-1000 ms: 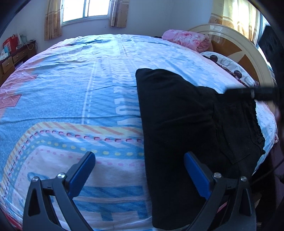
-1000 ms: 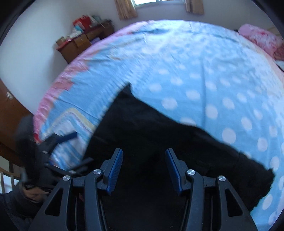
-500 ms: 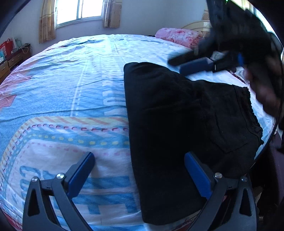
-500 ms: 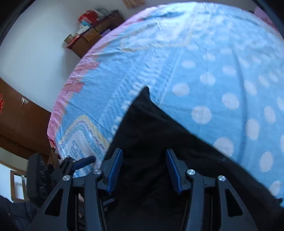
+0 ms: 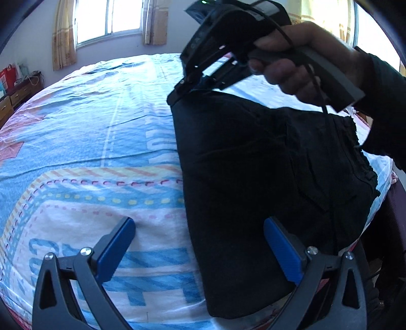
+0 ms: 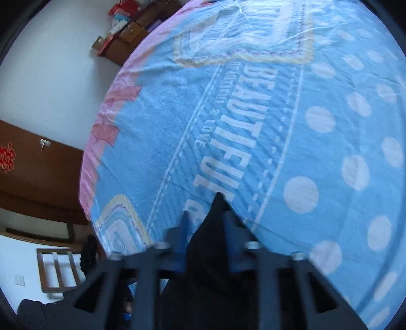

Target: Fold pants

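Note:
Black pants (image 5: 253,172) lie folded on the bed, at its near right edge. My left gripper (image 5: 200,243) is open, low over the near edge, its right finger over the pants and its left finger over the sheet. My right gripper (image 5: 182,87) is at the pants' far left corner and is shut on that corner. In the right wrist view the black corner (image 6: 215,228) stands pinched between its blue pads, the gripper (image 6: 208,241) blurred.
The bed carries a blue patterned sheet (image 5: 88,132) with dots and lettering. A wooden dresser (image 5: 12,96) stands at the far left wall. A window (image 5: 109,17) is behind the bed. A wooden door (image 6: 30,172) shows in the right wrist view.
My right gripper moved across the pants to their far left corner and closed on it. The left gripper stayed open and shifted little.

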`<state>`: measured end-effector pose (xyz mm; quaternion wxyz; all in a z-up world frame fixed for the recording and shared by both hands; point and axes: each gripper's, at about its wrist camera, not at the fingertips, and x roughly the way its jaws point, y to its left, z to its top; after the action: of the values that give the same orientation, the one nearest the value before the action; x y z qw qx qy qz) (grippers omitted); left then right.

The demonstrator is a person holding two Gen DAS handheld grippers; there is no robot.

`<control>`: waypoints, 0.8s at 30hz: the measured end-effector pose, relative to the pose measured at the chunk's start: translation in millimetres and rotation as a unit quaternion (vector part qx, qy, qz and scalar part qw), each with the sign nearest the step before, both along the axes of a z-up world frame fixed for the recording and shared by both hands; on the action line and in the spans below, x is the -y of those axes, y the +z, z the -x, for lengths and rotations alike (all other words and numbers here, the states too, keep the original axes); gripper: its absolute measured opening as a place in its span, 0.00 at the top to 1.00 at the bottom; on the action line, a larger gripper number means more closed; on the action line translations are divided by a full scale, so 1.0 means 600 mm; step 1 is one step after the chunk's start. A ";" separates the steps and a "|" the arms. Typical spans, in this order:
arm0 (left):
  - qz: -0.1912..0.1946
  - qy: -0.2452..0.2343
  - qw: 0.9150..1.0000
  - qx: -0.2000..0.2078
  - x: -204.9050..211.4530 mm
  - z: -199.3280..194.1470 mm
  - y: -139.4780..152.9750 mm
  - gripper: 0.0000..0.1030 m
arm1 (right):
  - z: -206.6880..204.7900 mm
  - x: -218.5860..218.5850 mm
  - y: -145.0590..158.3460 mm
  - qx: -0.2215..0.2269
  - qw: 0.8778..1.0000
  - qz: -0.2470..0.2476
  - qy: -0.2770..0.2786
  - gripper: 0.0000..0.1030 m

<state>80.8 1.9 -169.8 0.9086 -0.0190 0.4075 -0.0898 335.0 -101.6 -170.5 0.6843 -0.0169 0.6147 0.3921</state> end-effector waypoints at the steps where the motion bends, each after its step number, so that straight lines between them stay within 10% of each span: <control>1: -0.001 0.000 1.000 0.003 0.002 0.000 -0.001 0.00 | 0.005 -0.008 0.004 0.022 1.000 0.005 0.011 0.94; 11: -0.008 0.010 1.000 0.009 -0.006 -0.005 0.020 0.00 | -0.012 -0.002 0.007 0.064 0.998 0.012 0.027 0.93; 14: -0.019 0.018 0.999 0.036 -0.035 -0.010 0.054 0.00 | 0.004 0.074 0.062 0.098 0.995 -0.002 -0.015 0.64; 24: -0.093 -0.034 0.993 0.069 0.020 -0.164 0.109 0.00 | 0.164 0.318 0.116 0.208 0.970 0.080 -0.096 0.61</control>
<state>179.1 -9.8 -104.4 0.9287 0.0854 0.3510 -0.0841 236.7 -292.5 -101.0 0.8277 -0.0937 0.4872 0.2623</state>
